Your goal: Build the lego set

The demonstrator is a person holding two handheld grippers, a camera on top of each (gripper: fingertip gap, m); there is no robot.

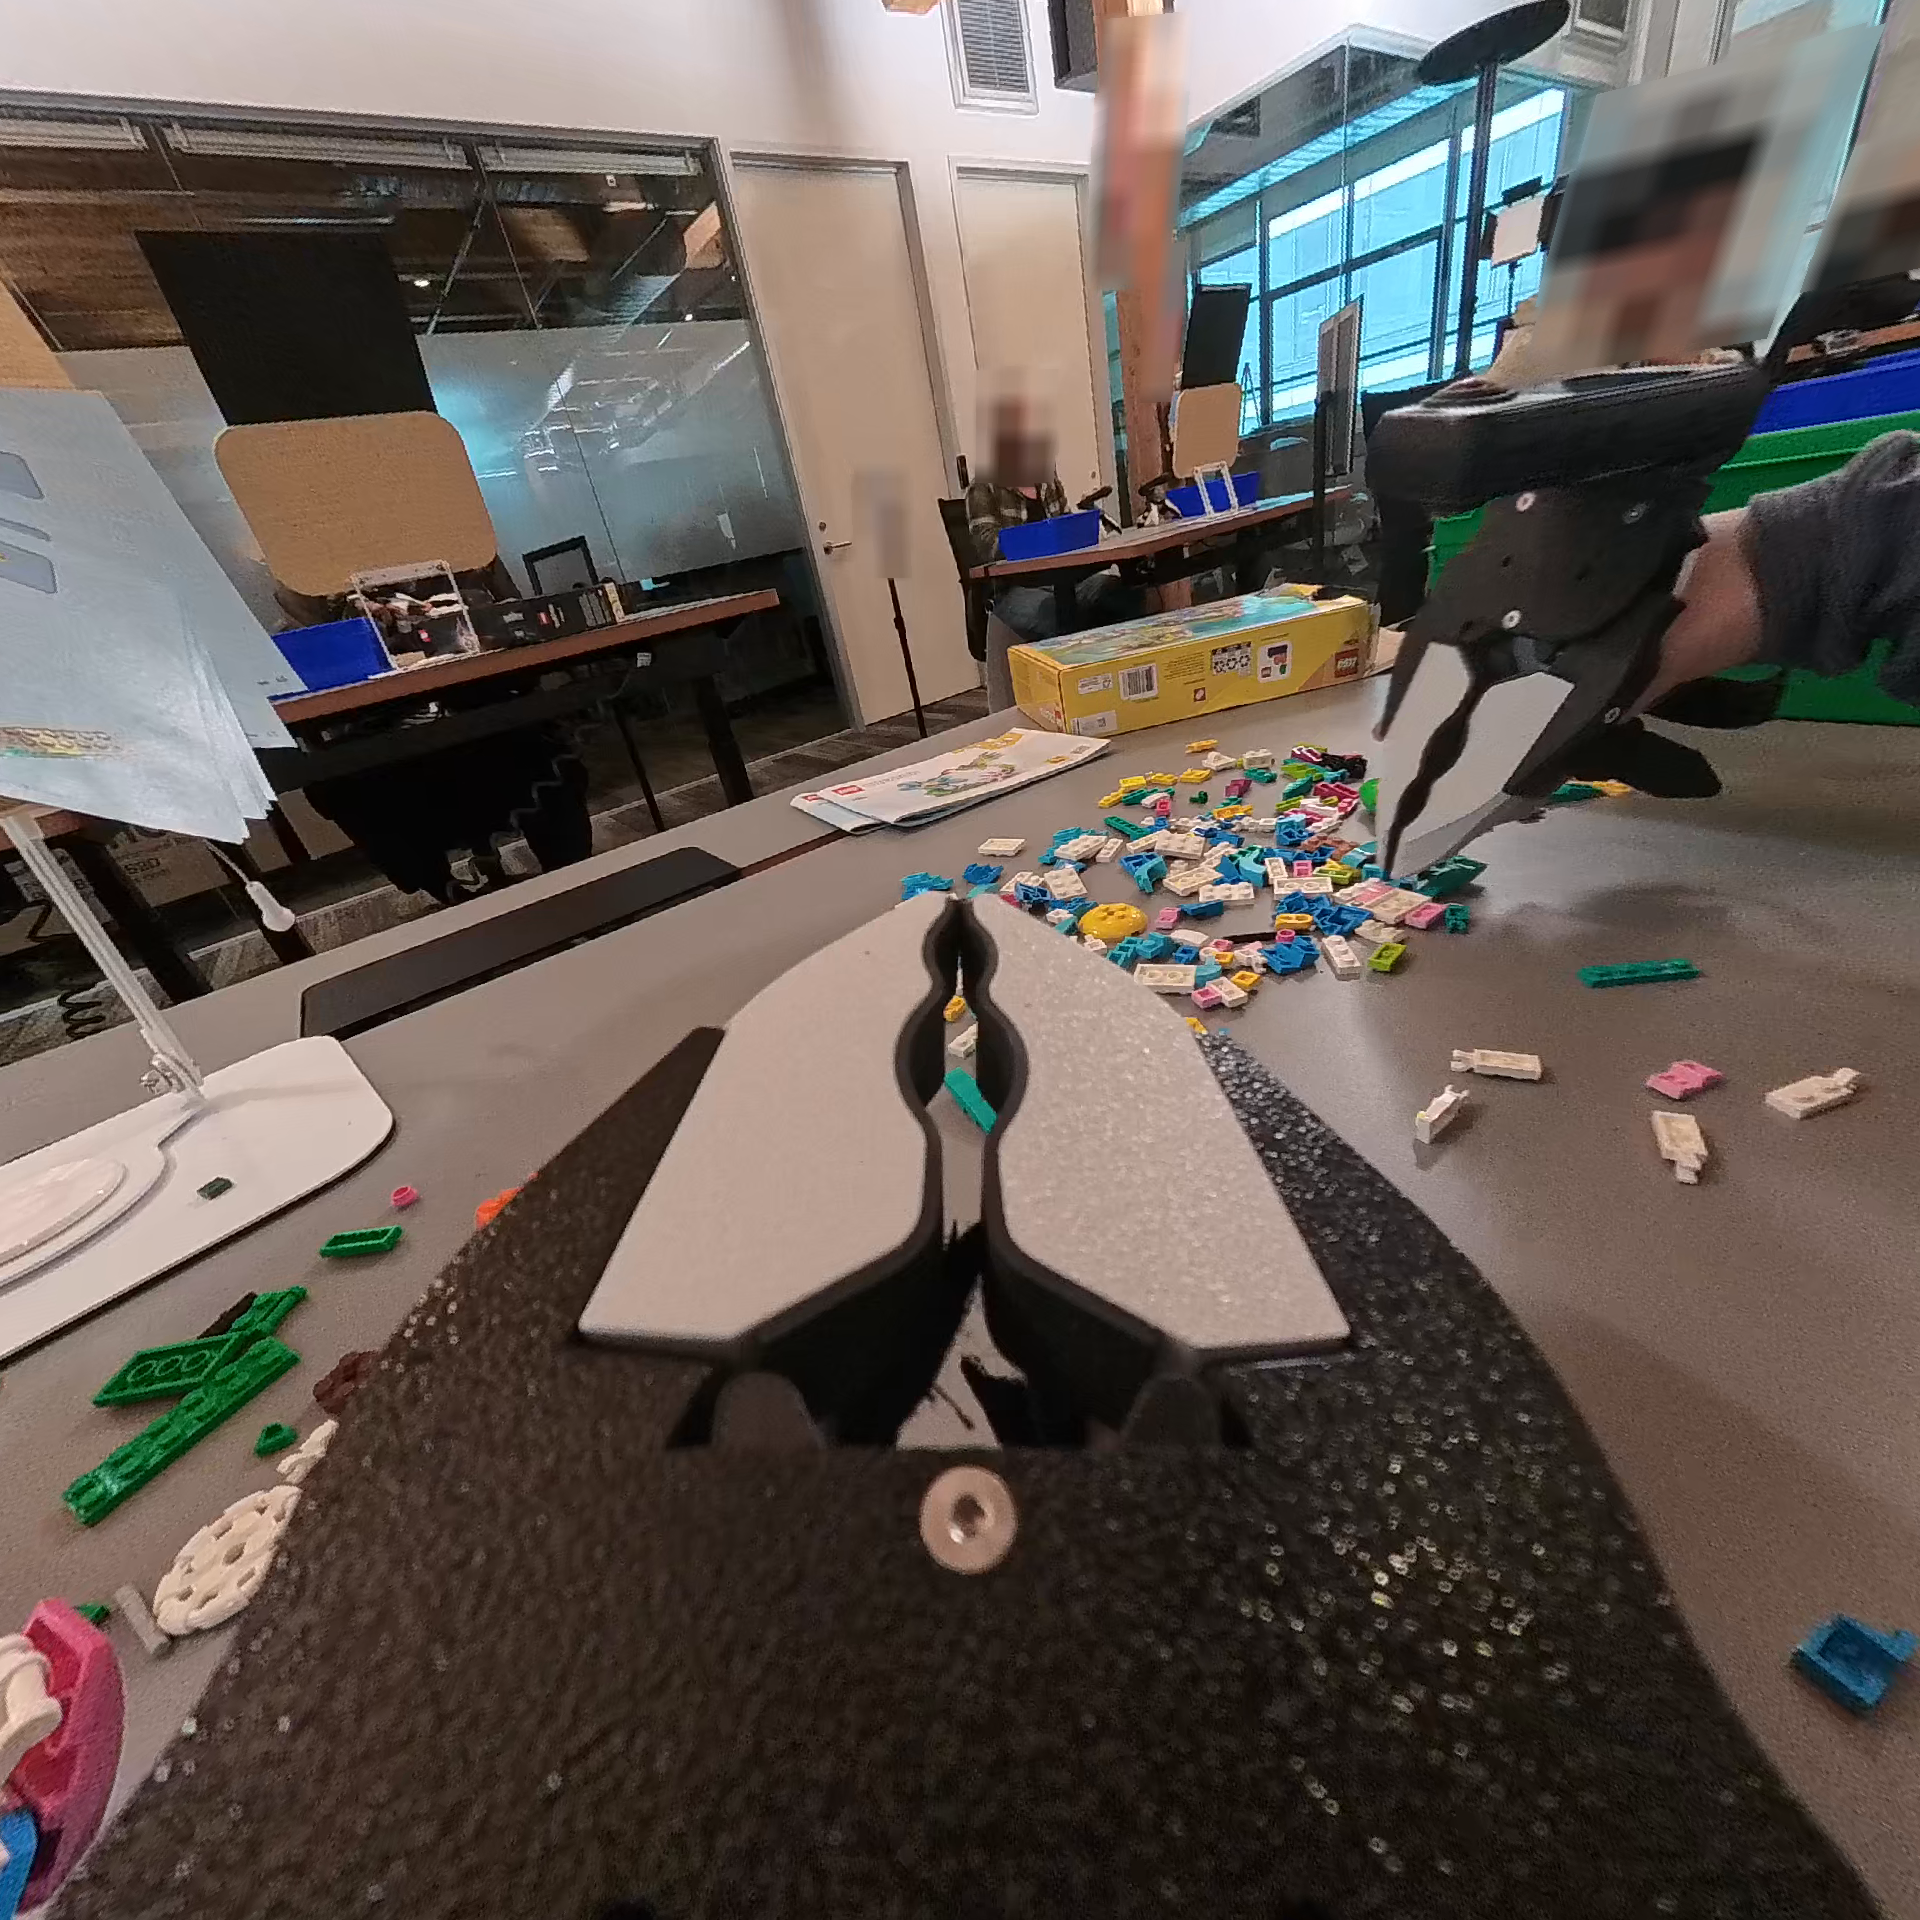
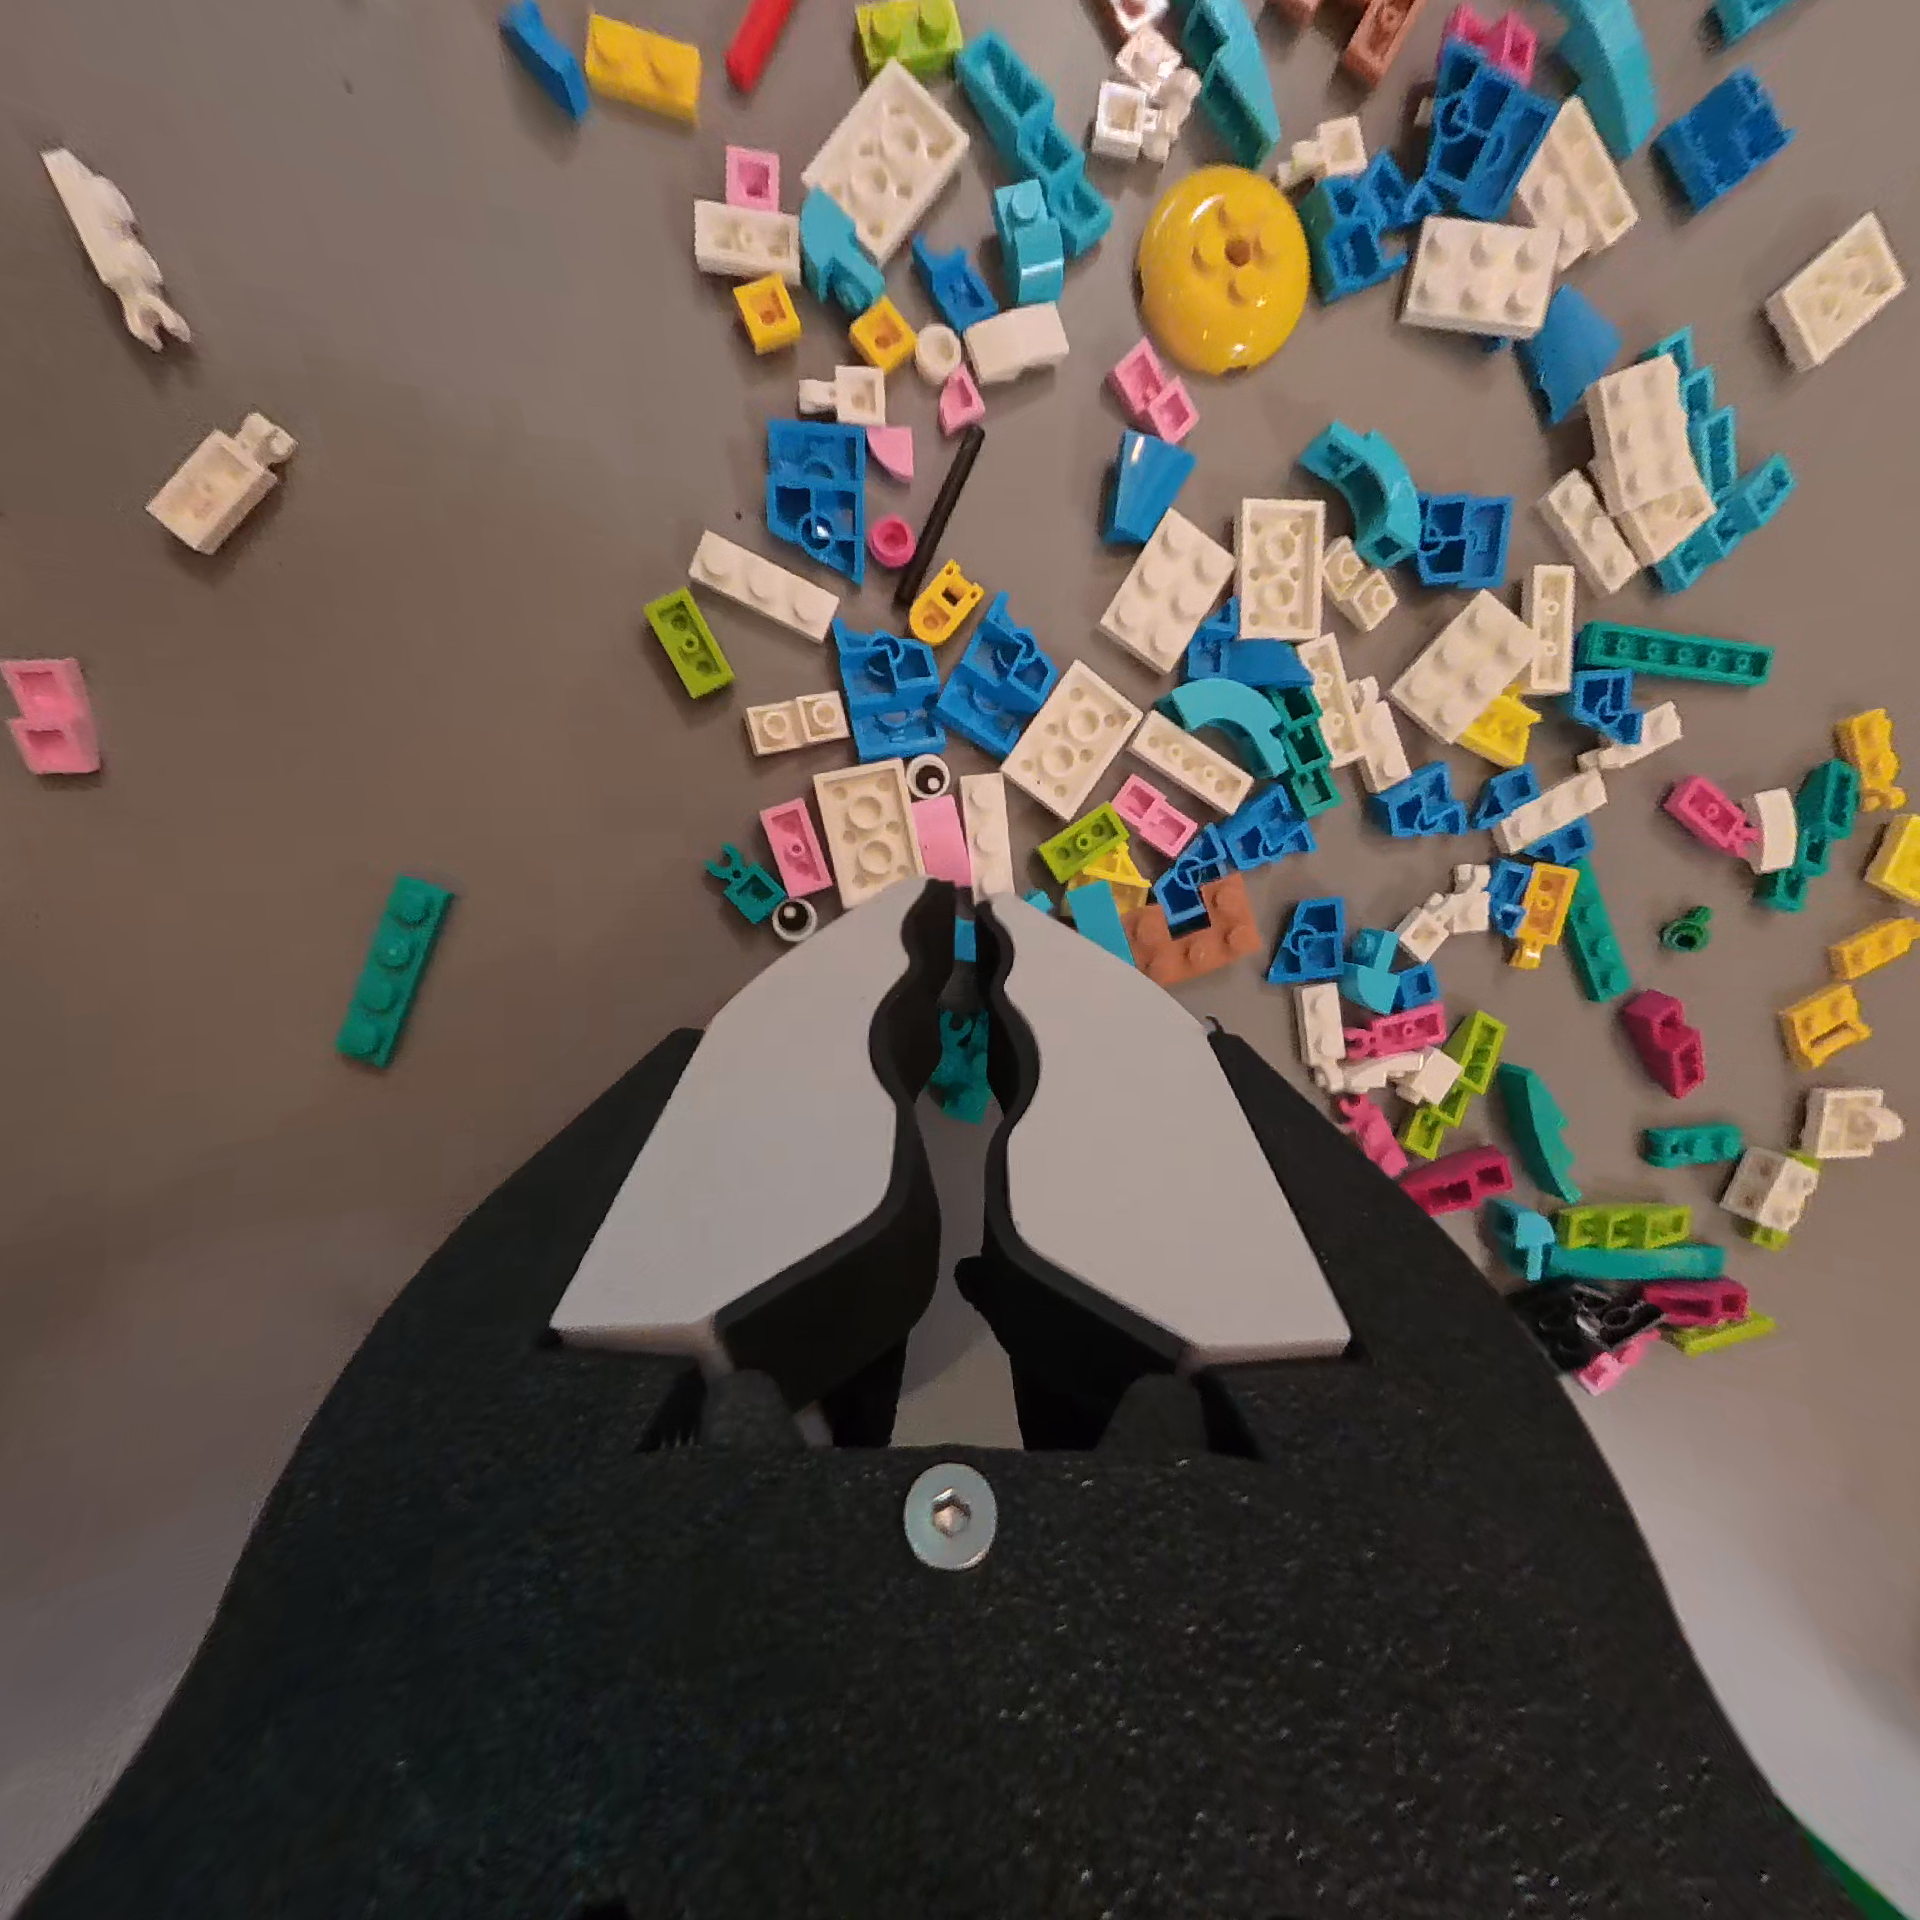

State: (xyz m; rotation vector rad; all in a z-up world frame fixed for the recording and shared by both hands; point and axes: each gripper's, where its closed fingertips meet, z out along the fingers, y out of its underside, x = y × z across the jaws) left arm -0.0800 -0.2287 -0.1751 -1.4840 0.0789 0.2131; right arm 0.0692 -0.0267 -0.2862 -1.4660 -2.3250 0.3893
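Note:
A pile of loose lego pieces (image 1: 1226, 883) in blue, white, teal, pink and yellow lies on the grey table (image 1: 1558, 1299), with a yellow round dish (image 1: 1112, 920) in it. My left gripper (image 1: 961, 912) is shut and empty, held above the table short of the pile. My right gripper (image 1: 1397, 868) points steeply down with its tips at the pile's right edge. In the right wrist view it (image 2: 964, 902) is shut over the near edge of the pile (image 2: 1143, 623). I cannot tell whether it pinches anything. The yellow dish (image 2: 1221, 270) lies farther off.
Green plates (image 1: 187, 1392), a white round piece (image 1: 223, 1558) and a pink partial build (image 1: 52, 1704) lie at the left. An instruction sheet on a white stand (image 1: 208, 1143) stands far left. A yellow box (image 1: 1195, 665) and booklet (image 1: 945, 779) lie at the back. A teal plate (image 2: 395, 971) lies apart. Some 30 centimetres of space lies between my two pairs of fingers. My left tips are about 25 centimetres from the yellow dish (image 2: 1221, 270), my right tips only 11 centimetres.

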